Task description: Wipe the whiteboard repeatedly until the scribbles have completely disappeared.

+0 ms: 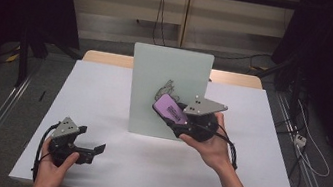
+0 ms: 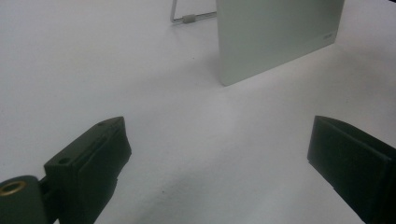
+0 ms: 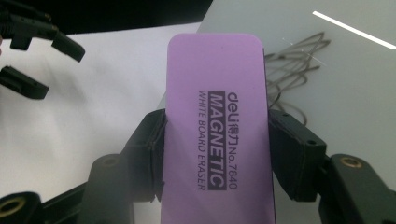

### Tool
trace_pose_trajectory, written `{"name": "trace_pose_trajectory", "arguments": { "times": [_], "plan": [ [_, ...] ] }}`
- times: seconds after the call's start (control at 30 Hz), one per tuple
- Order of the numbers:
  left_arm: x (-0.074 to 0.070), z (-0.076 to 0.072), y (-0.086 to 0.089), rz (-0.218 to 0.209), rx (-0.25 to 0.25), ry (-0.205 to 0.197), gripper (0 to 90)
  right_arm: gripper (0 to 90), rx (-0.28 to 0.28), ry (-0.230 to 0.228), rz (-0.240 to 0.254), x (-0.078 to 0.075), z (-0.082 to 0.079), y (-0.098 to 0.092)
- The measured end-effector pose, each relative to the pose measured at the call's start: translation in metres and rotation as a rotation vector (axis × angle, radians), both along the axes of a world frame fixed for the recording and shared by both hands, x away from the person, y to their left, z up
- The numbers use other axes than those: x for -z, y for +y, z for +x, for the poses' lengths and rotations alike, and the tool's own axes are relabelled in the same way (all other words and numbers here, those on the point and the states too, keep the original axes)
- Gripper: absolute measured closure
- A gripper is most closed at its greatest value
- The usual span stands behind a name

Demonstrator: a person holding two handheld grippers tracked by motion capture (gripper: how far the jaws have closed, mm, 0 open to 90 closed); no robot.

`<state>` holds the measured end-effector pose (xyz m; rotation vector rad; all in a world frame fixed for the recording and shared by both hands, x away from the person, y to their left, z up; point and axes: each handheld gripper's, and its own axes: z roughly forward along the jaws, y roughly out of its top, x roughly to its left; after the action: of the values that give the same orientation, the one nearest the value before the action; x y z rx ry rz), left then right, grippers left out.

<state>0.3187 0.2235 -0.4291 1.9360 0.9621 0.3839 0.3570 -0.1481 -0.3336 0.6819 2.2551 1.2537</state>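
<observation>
You've got the purple eraser clamped by its long sides in your right gripper, pad facing the scribble on the upright whiteboard, so it's lined up to wipe. Your left gripper idles with its jaws open over the table, out of the way.

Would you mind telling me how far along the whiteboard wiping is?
Done: the purple eraser is picked up, clamped in the right hand-held gripper. In hand: it is held up at the standing whiteboard, by the scribble. Left: the scribble is unwiped. The left hand-held gripper sits open near the table.
</observation>
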Motion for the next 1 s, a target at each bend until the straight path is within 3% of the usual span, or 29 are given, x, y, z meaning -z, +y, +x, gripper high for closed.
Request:
{"name": "trace_pose_trajectory", "arguments": {
  "times": [0.4,0.63,1.0],
  "plan": [
    [0.001,0.0,0.0,0.005,0.001,-0.001,5.4,41.5,0.008,0.047,0.012,-0.005,0.024,-0.005],
    [0.0,0.0,0.0,0.003,-0.001,0.002,5.4,41.5,0.027,0.012,0.019,-0.019,0.033,-0.005],
    [0.002,0.001,-0.002,0.009,0.007,0.01,5.4,41.5,0.045,-0.019,0.018,-0.029,0.04,-0.006]
  ]
}}
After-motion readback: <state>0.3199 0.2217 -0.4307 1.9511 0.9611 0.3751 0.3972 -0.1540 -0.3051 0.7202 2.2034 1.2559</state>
